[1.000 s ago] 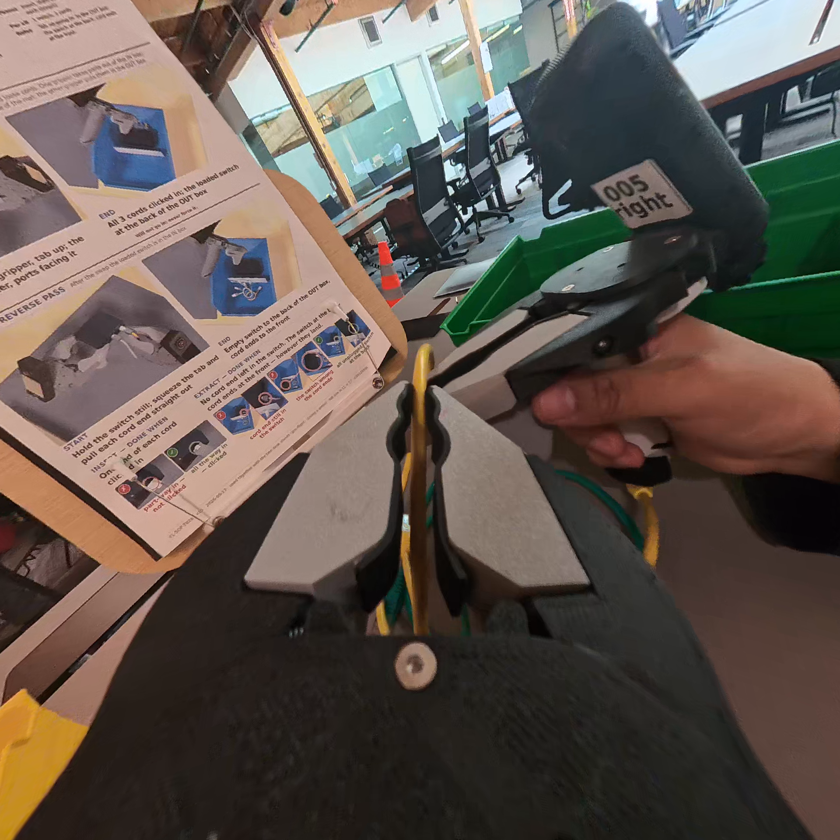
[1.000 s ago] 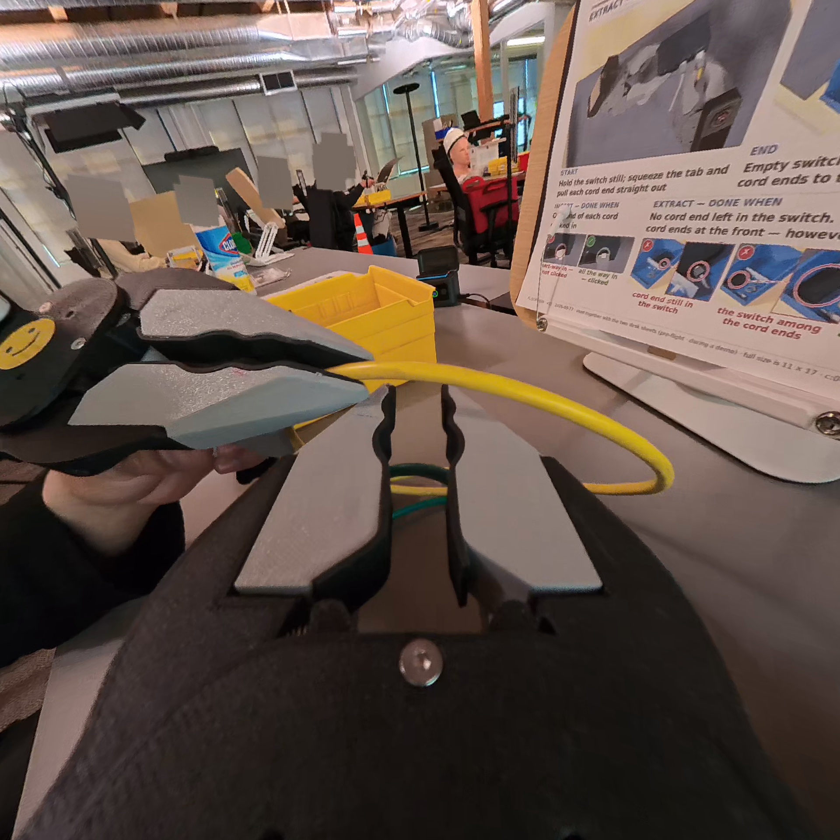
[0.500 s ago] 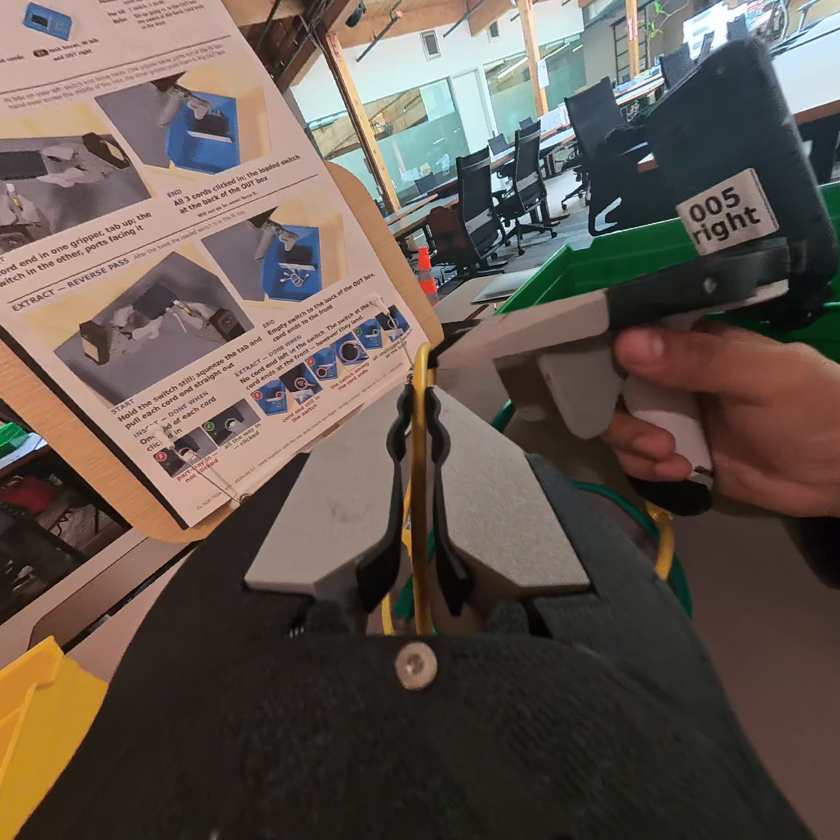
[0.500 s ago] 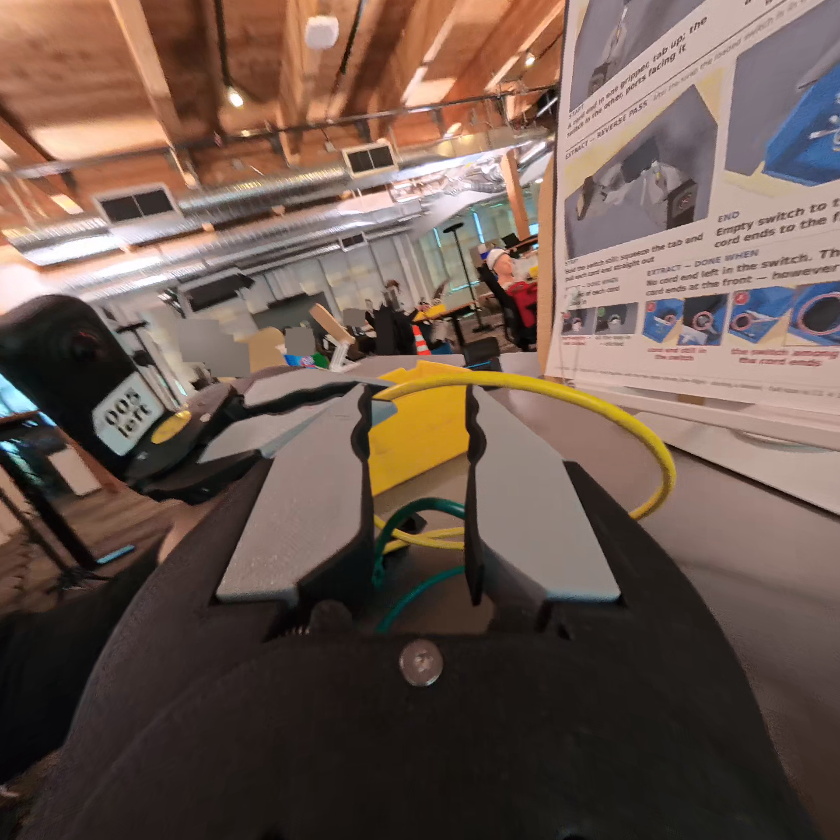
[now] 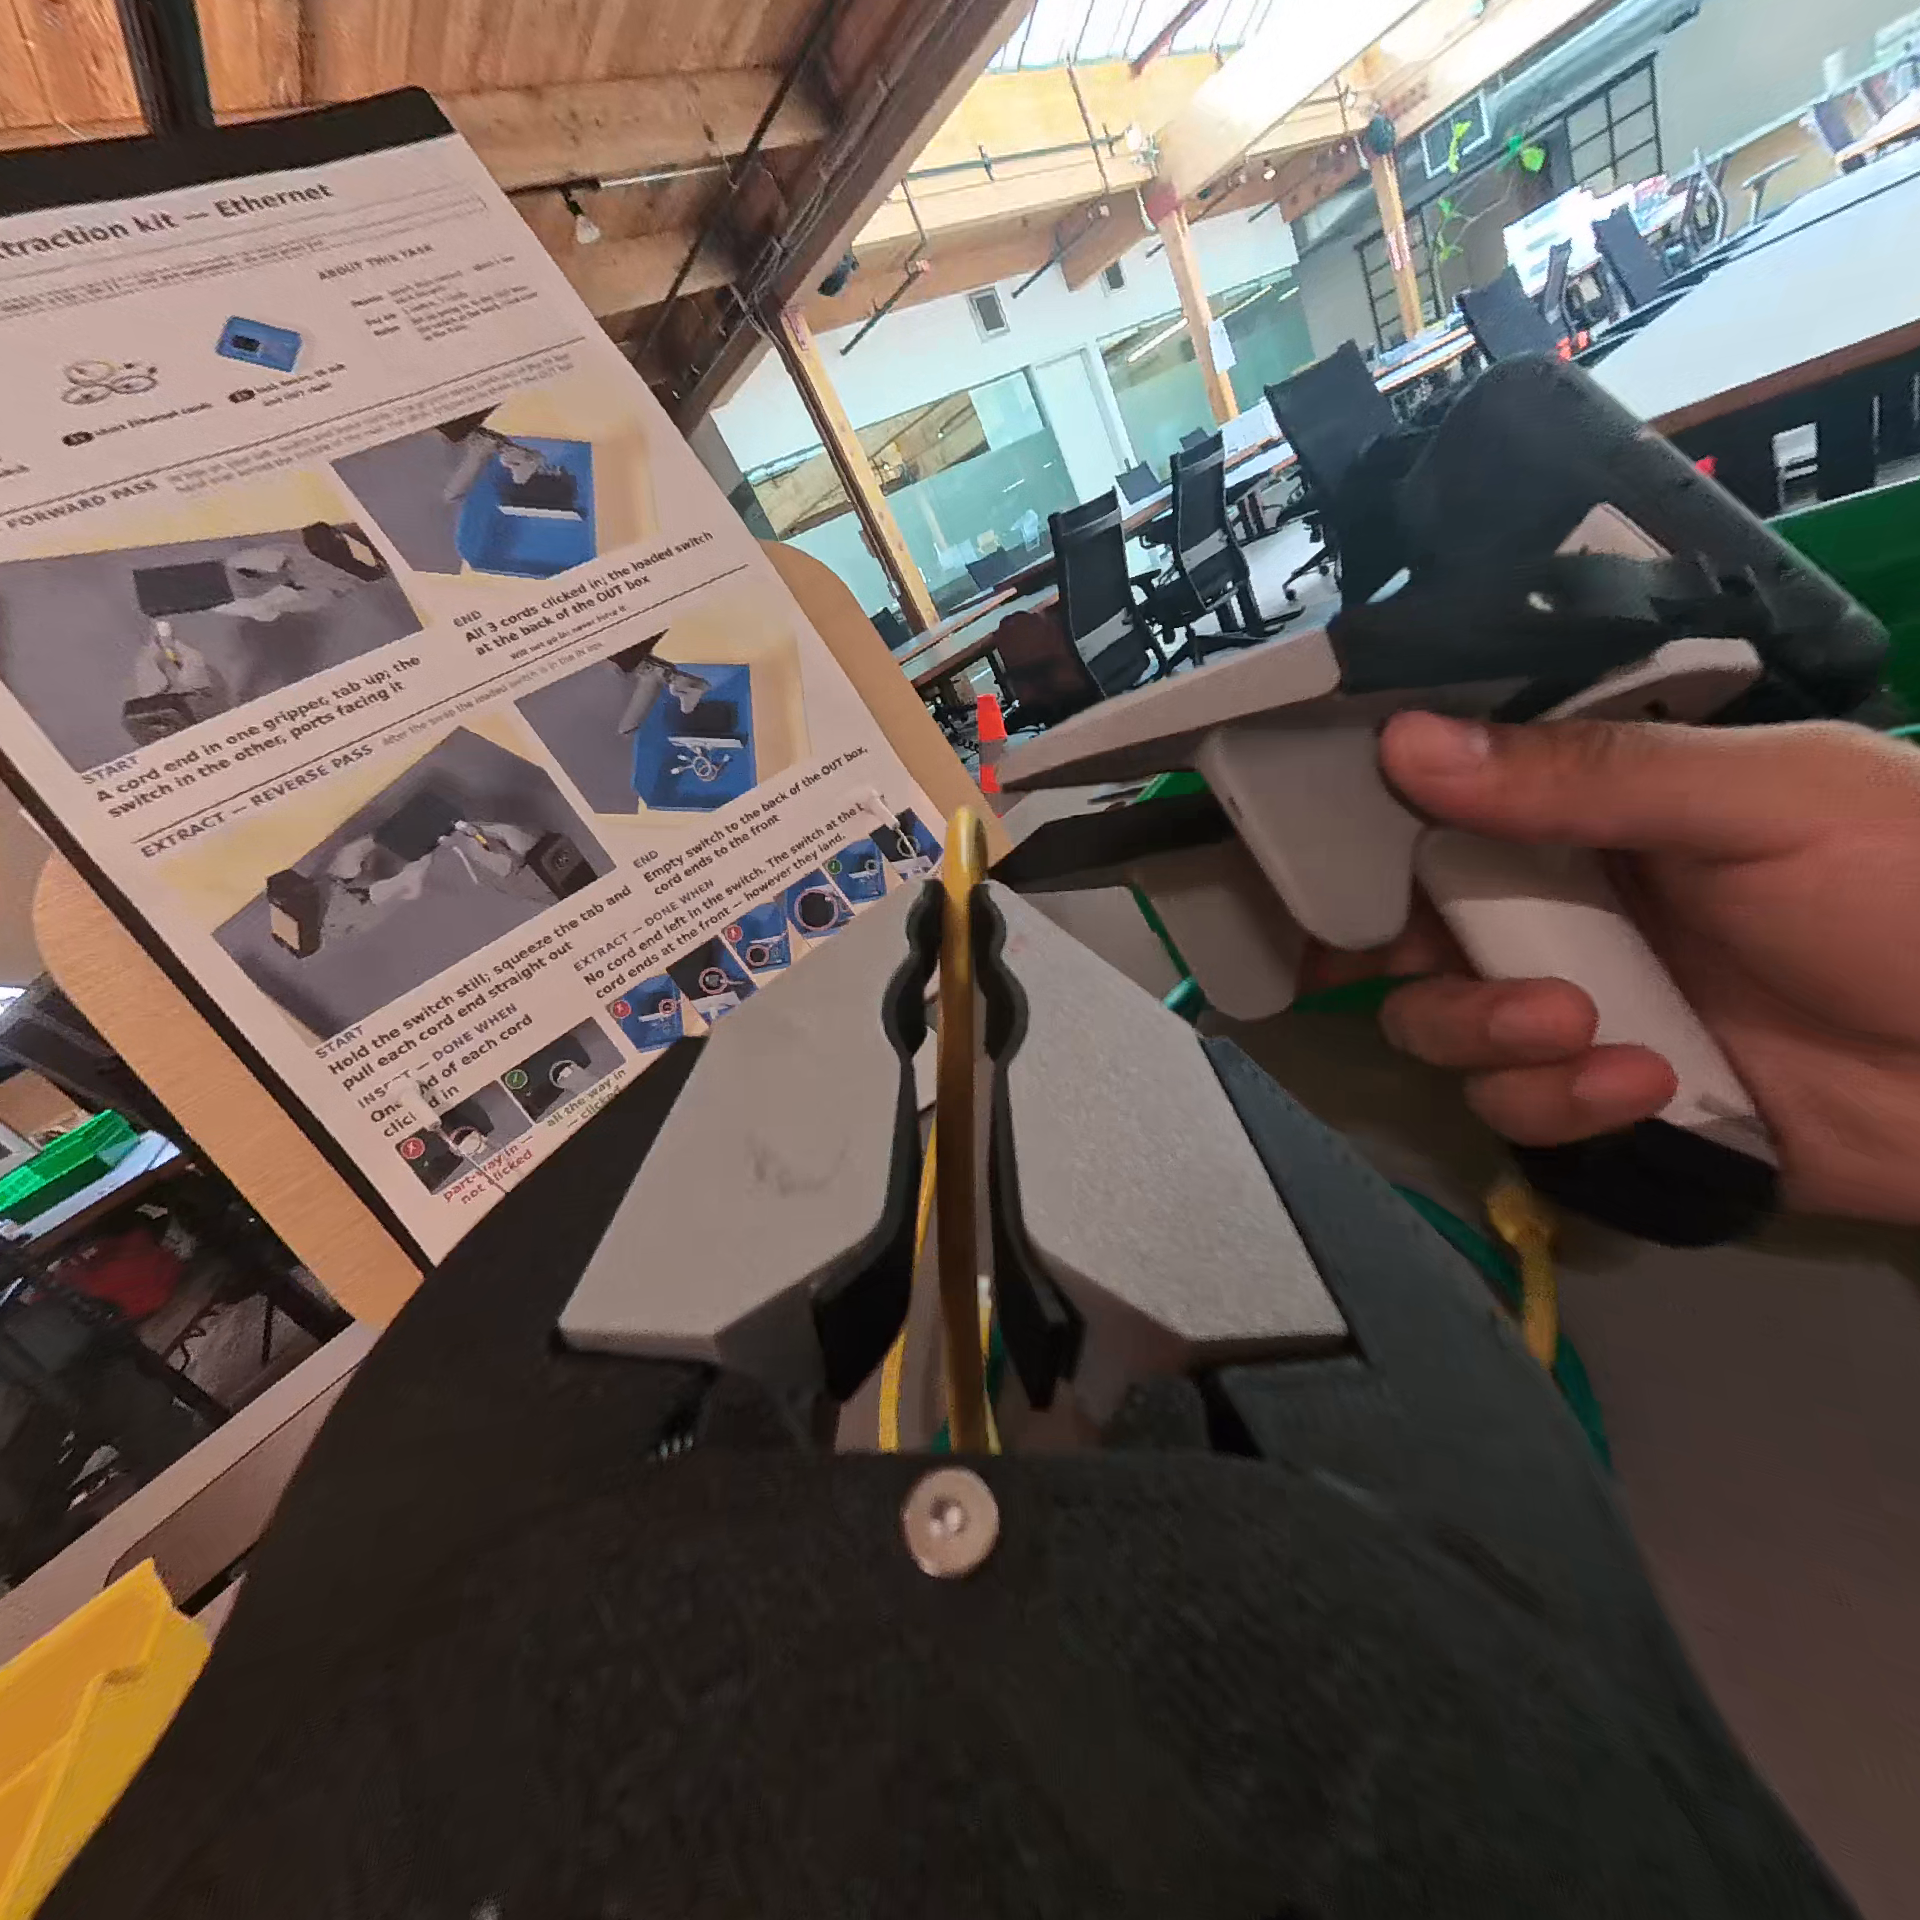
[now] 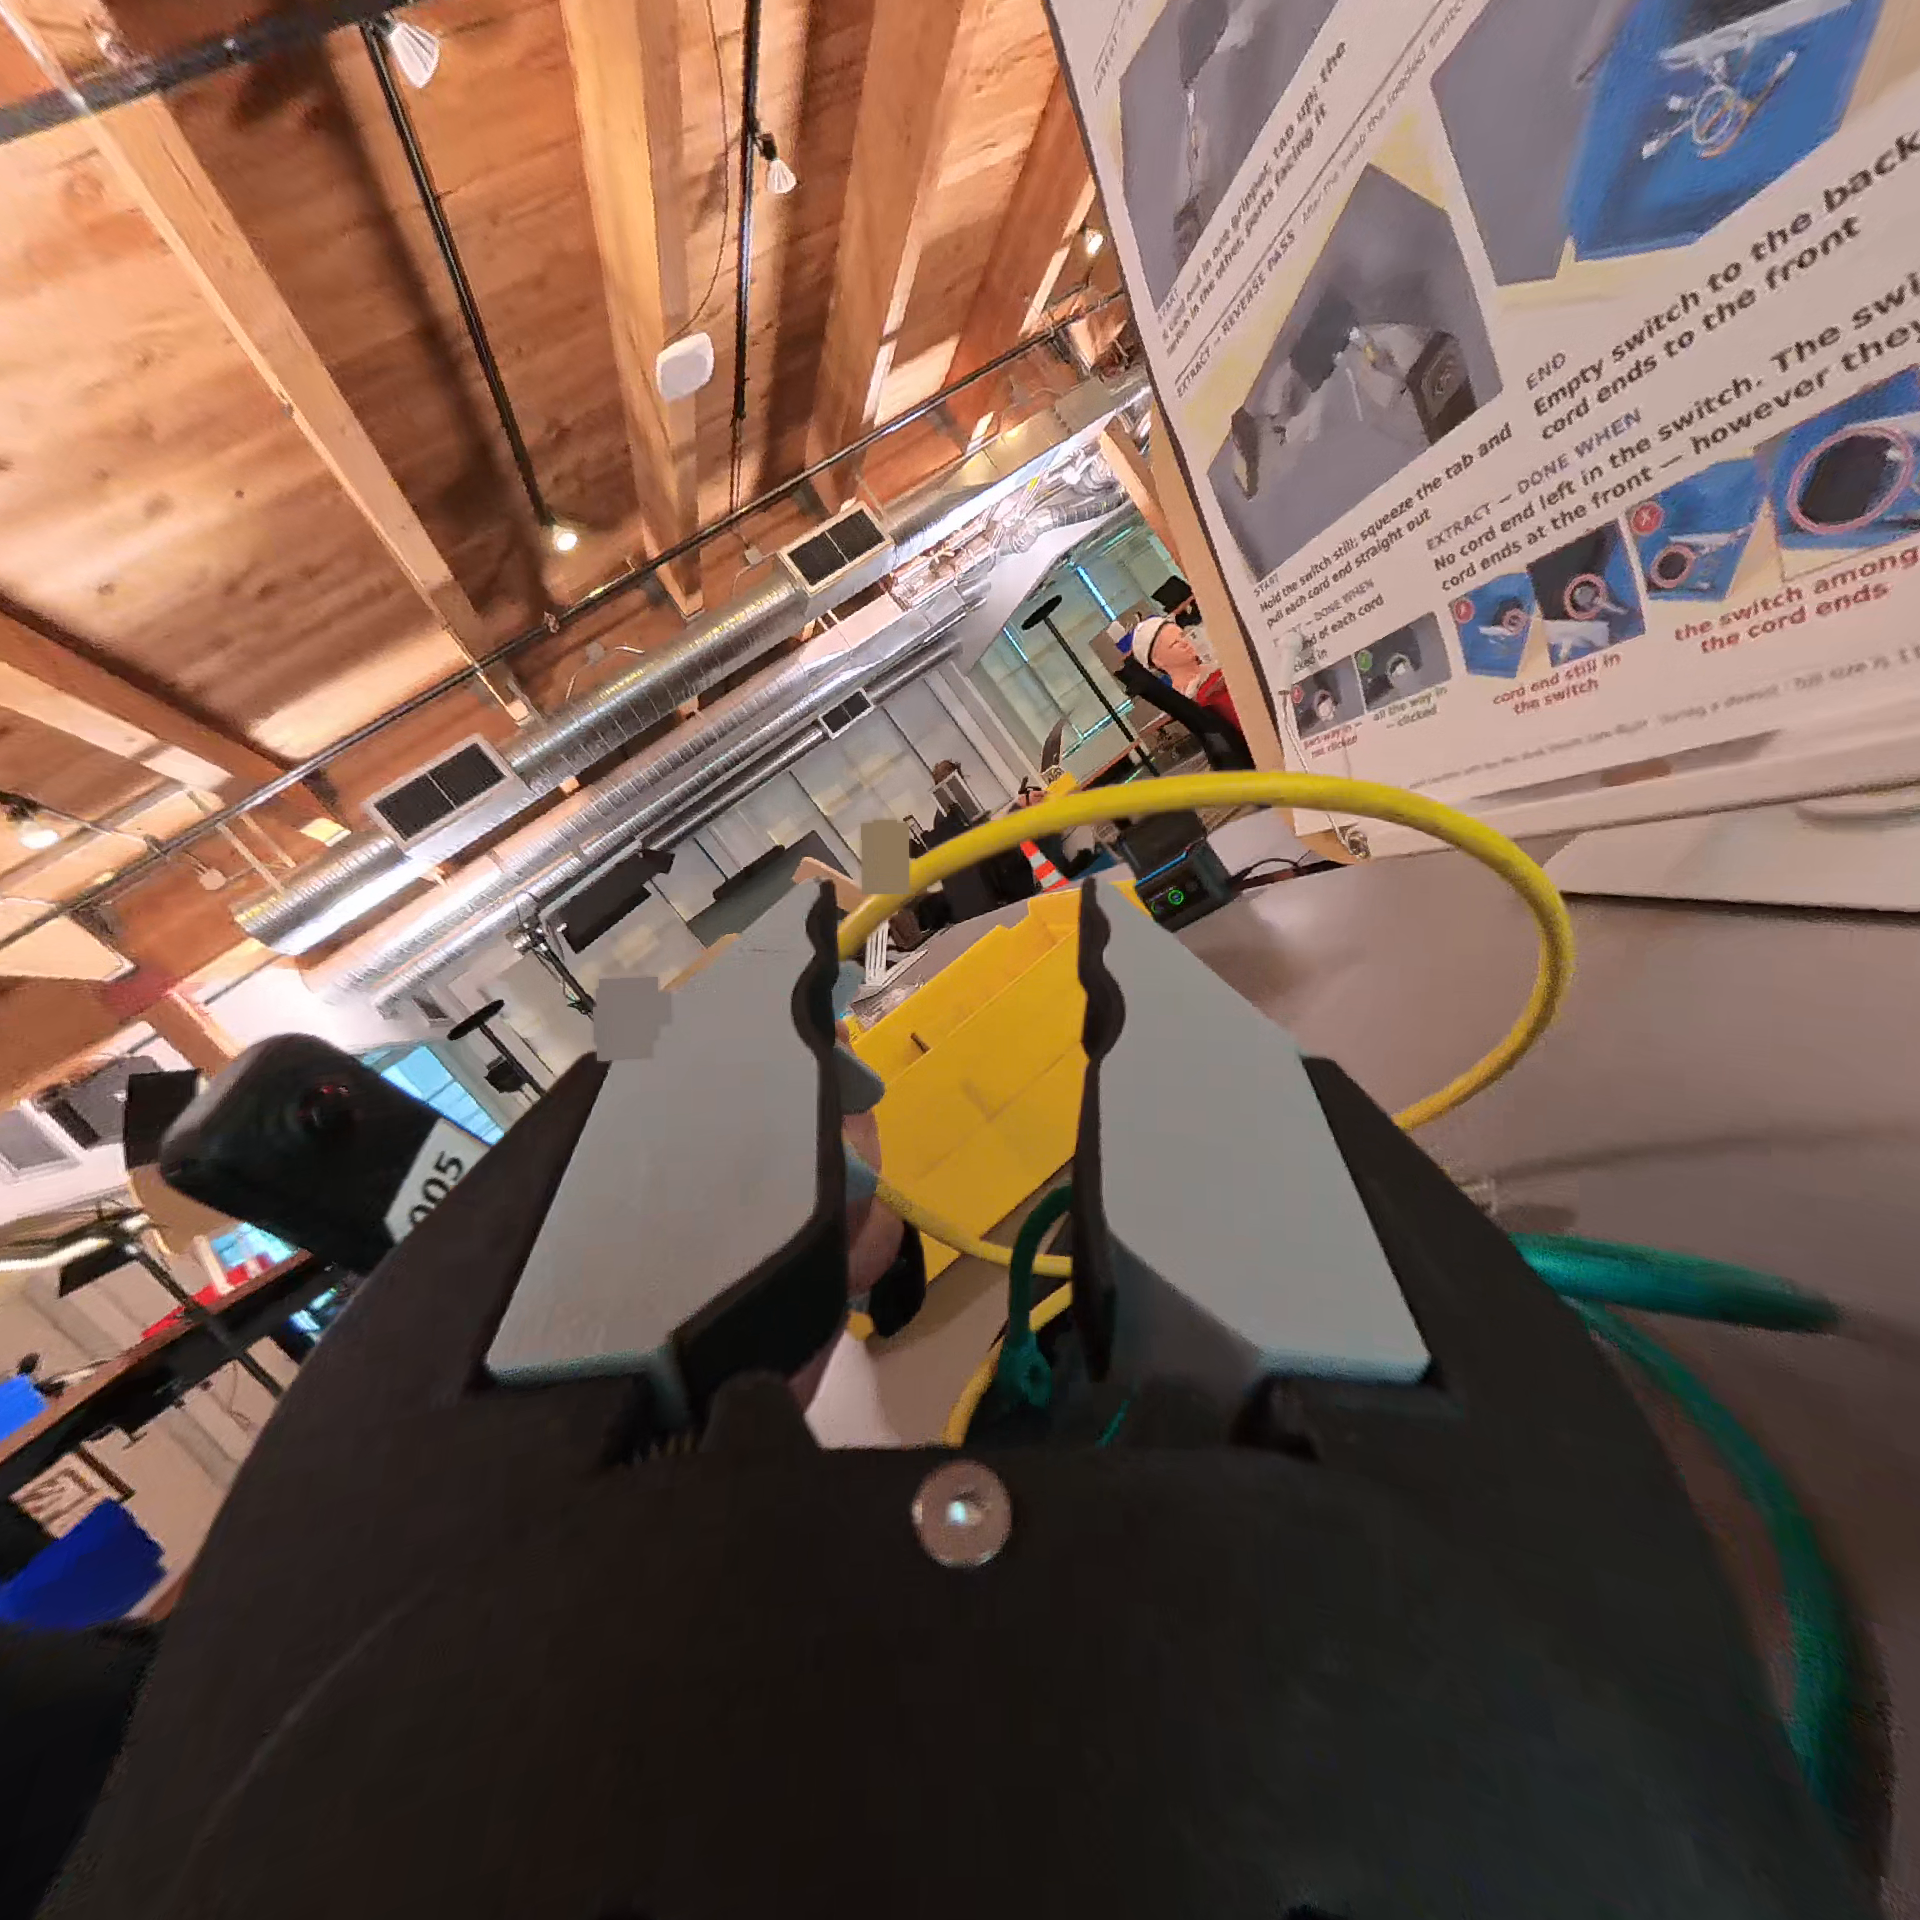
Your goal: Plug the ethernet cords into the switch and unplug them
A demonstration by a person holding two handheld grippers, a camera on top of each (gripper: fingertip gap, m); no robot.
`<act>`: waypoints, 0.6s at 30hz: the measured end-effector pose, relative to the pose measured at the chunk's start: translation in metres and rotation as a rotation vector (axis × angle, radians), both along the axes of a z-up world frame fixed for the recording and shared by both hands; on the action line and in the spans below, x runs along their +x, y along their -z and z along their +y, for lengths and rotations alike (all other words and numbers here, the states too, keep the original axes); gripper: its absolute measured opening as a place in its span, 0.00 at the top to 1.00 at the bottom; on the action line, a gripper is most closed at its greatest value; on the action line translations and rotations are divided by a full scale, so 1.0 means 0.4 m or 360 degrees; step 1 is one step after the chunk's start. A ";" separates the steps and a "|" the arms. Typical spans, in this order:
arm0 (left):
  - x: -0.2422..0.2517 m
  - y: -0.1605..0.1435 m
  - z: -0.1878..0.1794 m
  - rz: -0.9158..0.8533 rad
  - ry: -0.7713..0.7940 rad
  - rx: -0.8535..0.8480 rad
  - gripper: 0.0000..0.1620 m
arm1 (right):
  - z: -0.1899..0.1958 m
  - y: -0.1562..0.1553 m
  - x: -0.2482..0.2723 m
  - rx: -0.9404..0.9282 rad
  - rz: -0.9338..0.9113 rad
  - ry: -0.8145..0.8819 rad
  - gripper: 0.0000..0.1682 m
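My left gripper [image 5: 961, 914] is shut on a yellow ethernet cord [image 5: 958, 1049] that runs lengthwise between its fingers. In the right wrist view the same yellow cord [image 6: 1351, 805] arcs up over the grey table [image 6: 1714, 1039] and back down. A green cord [image 6: 1662, 1283] lies under it and also shows in the left wrist view [image 5: 1179, 997]. My right gripper [image 6: 956, 914] is open and empty. A hand holds it to the right in the left wrist view [image 5: 1013, 821], with its tips beside the yellow cord. No switch shows in either view.
An instruction sheet on a wooden board [image 5: 364, 675] stands close on the left and also shows in the right wrist view [image 6: 1558, 364]. A yellow bin [image 6: 987, 1060] sits ahead, with a small black device [image 6: 1169, 894] behind it. A green bin [image 5: 1849, 540] is at the far right. Only a small space, under 4 cm, lies between the two pairs of fingers.
My right gripper has opened wider. Both grippers have tilted upward, so more ceiling shows. My left gripper has kept its hold on the yellow cord.
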State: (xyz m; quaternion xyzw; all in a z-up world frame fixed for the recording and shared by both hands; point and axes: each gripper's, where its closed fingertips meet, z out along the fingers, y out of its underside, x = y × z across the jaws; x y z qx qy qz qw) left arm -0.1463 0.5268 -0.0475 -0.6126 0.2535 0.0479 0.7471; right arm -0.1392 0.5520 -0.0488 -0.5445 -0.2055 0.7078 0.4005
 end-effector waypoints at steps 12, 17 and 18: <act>0.018 0.023 0.008 0.0017 0.0047 -0.0023 0.98 | 0.033 0.037 -0.007 -0.0168 -0.0107 0.0079 0.72; 0.034 -0.013 -0.022 0.0019 0.0108 0.0074 0.98 | -0.020 -0.011 -0.012 0.0149 -0.0032 0.0042 0.69; 0.036 -0.011 -0.022 0.0012 0.0125 0.0069 0.98 | -0.031 -0.018 -0.013 0.0230 -0.0027 0.0036 0.68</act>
